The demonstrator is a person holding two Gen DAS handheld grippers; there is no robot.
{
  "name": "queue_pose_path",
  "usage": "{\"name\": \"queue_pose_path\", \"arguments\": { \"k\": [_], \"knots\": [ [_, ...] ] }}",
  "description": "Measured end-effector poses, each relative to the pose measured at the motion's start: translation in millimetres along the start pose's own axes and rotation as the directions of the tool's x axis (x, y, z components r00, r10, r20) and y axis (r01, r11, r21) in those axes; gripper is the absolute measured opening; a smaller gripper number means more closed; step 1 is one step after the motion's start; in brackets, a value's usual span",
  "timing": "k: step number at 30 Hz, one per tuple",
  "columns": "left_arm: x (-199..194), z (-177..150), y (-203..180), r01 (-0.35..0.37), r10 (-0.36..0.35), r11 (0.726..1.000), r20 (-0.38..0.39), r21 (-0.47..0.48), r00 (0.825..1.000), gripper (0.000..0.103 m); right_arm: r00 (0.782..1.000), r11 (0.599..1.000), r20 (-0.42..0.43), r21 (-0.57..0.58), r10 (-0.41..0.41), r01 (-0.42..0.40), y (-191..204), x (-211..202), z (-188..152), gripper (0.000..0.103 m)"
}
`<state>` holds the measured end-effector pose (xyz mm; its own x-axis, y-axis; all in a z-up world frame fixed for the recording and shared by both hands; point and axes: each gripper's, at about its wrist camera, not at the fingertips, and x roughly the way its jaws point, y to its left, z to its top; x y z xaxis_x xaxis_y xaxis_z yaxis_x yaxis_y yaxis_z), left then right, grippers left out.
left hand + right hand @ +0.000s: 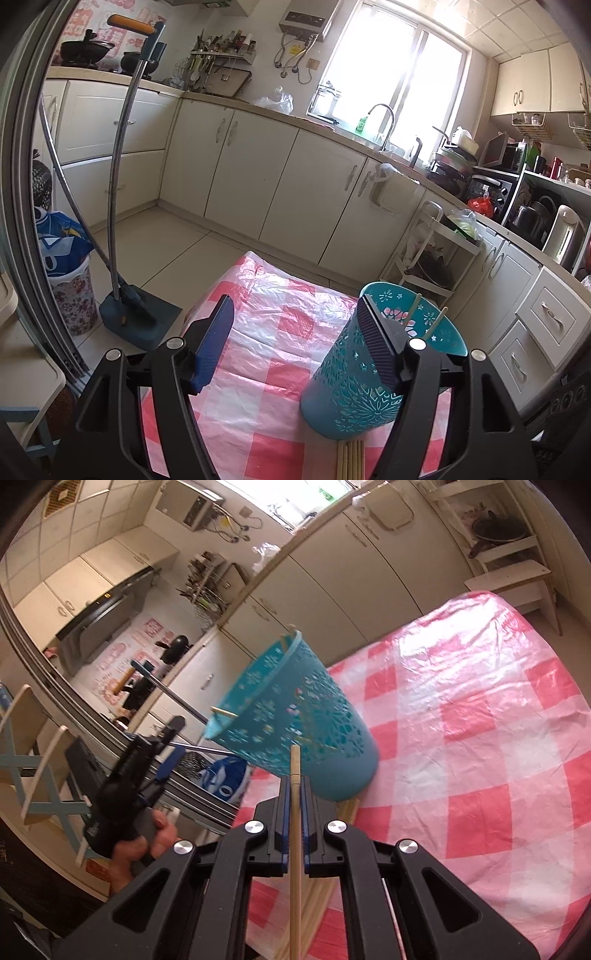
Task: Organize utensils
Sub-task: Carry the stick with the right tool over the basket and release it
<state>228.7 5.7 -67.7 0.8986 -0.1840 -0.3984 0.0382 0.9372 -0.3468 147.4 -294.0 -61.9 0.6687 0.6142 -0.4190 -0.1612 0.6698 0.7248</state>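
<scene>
A teal cut-out utensil holder [347,384] stands on the pink-checked table cover [258,332] with two chopsticks [415,308] leaning inside it. My left gripper [295,299] is open, and its right finger [376,343] overlaps the holder's side while the left finger stands apart over the cloth. In the right wrist view my right gripper [294,781] is shut on one wooden chopstick [294,849], whose tip points at the holder [295,716]. Several more chopsticks [321,886] lie on the cloth under it. The left gripper [162,753] shows left of the holder, held by a hand [147,845].
A long-handled dustpan set [136,321] and a floral bin with a blue bag [70,291] stand on the floor left of the table. A white cart [432,251] and cabinets lie beyond it. A wooden stool [517,579] sits past the table's far end.
</scene>
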Motion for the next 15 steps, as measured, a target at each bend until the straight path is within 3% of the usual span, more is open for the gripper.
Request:
{"name": "queue_pose_path", "arguments": {
  "k": [5,9,11,15],
  "knots": [
    [-5,2,4,-0.021,0.022,1.000,0.026,-0.020,0.999,0.069,0.991,0.996,0.112,-0.052,0.072,-0.067,34,-15,20,0.006],
    [-7,5,10,-0.021,0.023,0.999,0.029,-0.041,0.999,0.069,0.965,0.996,0.252,-0.066,0.067,-0.052,61,-16,53,0.006],
    [-9,6,14,-0.022,0.024,0.998,0.035,-0.051,0.999,0.069,0.944,0.997,0.324,-0.064,0.059,-0.040,71,-11,72,0.006],
    [-13,10,19,-0.022,0.025,0.997,0.044,-0.071,0.999,0.070,0.858,0.996,0.513,-0.060,-0.025,0.065,93,7,106,0.006]
  ]
}}
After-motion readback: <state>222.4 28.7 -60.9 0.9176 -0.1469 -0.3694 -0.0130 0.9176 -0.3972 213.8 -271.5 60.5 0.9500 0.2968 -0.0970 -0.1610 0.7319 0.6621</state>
